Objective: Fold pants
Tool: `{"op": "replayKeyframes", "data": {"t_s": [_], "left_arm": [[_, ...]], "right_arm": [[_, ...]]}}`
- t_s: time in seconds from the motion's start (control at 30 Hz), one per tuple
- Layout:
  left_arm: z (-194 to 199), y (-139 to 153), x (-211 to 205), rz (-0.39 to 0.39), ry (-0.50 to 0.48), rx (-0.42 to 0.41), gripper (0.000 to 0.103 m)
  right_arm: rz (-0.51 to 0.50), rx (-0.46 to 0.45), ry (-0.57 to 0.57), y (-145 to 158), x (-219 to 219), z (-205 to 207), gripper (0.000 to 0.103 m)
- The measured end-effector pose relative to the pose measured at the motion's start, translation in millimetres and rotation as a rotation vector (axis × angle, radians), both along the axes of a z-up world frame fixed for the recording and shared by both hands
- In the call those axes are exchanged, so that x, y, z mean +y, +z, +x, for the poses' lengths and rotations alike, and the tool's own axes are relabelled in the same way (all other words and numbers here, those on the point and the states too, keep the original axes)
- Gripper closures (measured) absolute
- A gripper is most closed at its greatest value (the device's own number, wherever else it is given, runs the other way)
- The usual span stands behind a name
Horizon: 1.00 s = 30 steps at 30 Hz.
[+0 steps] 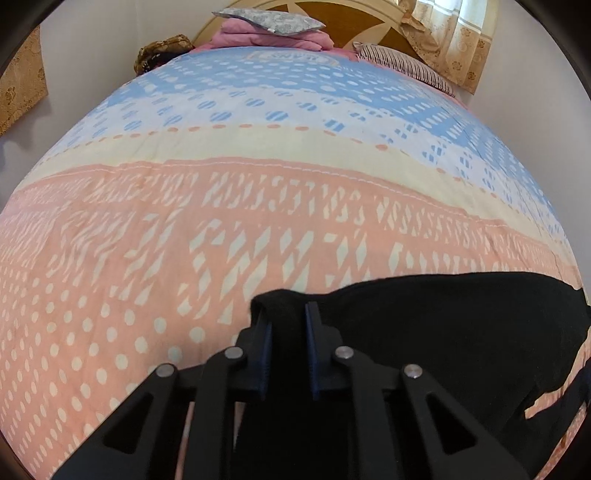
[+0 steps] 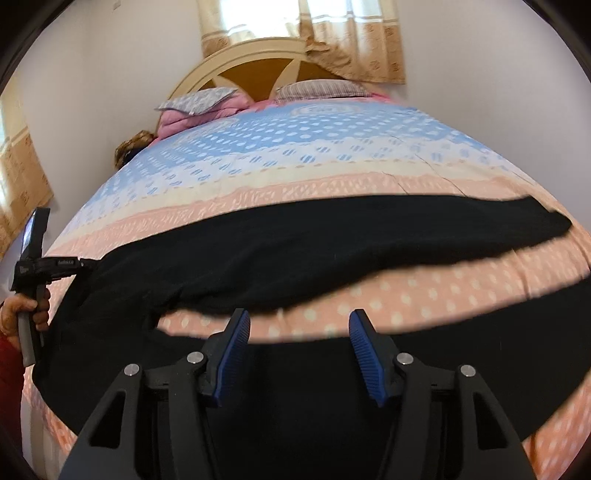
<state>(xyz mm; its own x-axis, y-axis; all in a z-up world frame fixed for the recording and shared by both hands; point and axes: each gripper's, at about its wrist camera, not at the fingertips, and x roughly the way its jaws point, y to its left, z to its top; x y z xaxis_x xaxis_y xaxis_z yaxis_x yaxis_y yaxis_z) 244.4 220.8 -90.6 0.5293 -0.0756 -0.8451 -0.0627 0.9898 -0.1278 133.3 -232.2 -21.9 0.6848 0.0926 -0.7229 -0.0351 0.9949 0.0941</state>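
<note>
Black pants (image 2: pixel 295 240) lie spread across the pink band of the bed cover. One leg reaches far right and the other leg (image 2: pixel 314 391) runs under my right gripper. My right gripper (image 2: pixel 300 319) stands open over the near leg's upper edge, blue pads (image 2: pixel 234 350) apart and not pressing the cloth. In the left wrist view my left gripper (image 1: pixel 288 317) is shut on a bunched edge of the pants (image 1: pixel 443 350), and black cloth fills the narrow gap between its pads. The right wrist view shows the left gripper (image 2: pixel 86 264) at the pants' left end, held by a hand (image 2: pixel 22 310).
The bed cover (image 1: pixel 221 240) is patterned pink, cream and blue. At the head of the bed lie a folded pink blanket (image 1: pixel 273 37) under a grey pillow (image 1: pixel 269 18), a striped pillow (image 2: pixel 321 88) and a wooden headboard (image 2: pixel 258 74). Curtains (image 2: pixel 354 40) hang behind it.
</note>
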Motion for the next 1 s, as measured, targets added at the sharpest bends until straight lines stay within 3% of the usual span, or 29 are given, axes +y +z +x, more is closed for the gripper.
{"op": "replayKeyframes", "data": {"t_s": [0.17, 0.3, 0.37, 0.43, 0.53, 0.57, 0.63, 0.73, 0.77, 0.8, 1.0], "left_arm": [[1.6, 1.1, 4.0, 0.018, 0.003, 0.000, 0.085], [13.3, 0.1, 7.7, 0.002, 0.021, 0.005, 0.079], [15.7, 0.0, 8.8, -0.012, 0.016, 0.006, 0.074], [18.6, -0.6, 11.1, -0.048, 0.014, 0.009, 0.060], [22.0, -1.4, 7.3, -0.060, 0.012, 0.009, 0.054], [22.7, -1.6, 4.6, -0.042, 0.009, 0.004, 0.055], [23.9, -1.7, -0.5, 0.021, 0.004, -0.012, 0.072], [21.3, 2.1, 3.8, 0.016, 0.013, -0.027, 0.085], [19.7, 4.6, 7.2, 0.005, 0.019, -0.034, 0.090], [18.2, 7.0, 9.5, 0.009, 0.027, -0.041, 0.095], [-3.3, 40.0, 11.2, -0.007, 0.014, -0.147, 0.095]], "right_arm": [[-0.061, -0.006, 0.170, 10.8, -1.4, 70.2, 0.044], [-0.102, 0.070, 0.349, -3.2, 8.0, 146.3, 0.044], [-0.124, 0.131, 0.425, -16.8, 14.3, 177.1, 0.044], [-0.141, 0.172, 0.466, -28.0, 18.0, 197.4, 0.044], [-0.136, 0.235, 0.545, -42.2, 20.3, 219.2, 0.044], [-0.121, 0.239, 0.563, -42.9, 19.6, 223.9, 0.044], [-0.124, 0.261, 0.584, -43.2, 19.3, 226.0, 0.045], [-0.103, 0.270, 0.633, -37.5, 24.1, 217.3, 0.086], [-0.115, 0.266, 0.627, -34.0, 25.5, 212.1, 0.093], [-0.130, 0.251, 0.624, -32.1, 29.1, 206.4, 0.094], [-0.083, 0.122, 0.550, 13.0, 15.6, 170.9, 0.097]]}}
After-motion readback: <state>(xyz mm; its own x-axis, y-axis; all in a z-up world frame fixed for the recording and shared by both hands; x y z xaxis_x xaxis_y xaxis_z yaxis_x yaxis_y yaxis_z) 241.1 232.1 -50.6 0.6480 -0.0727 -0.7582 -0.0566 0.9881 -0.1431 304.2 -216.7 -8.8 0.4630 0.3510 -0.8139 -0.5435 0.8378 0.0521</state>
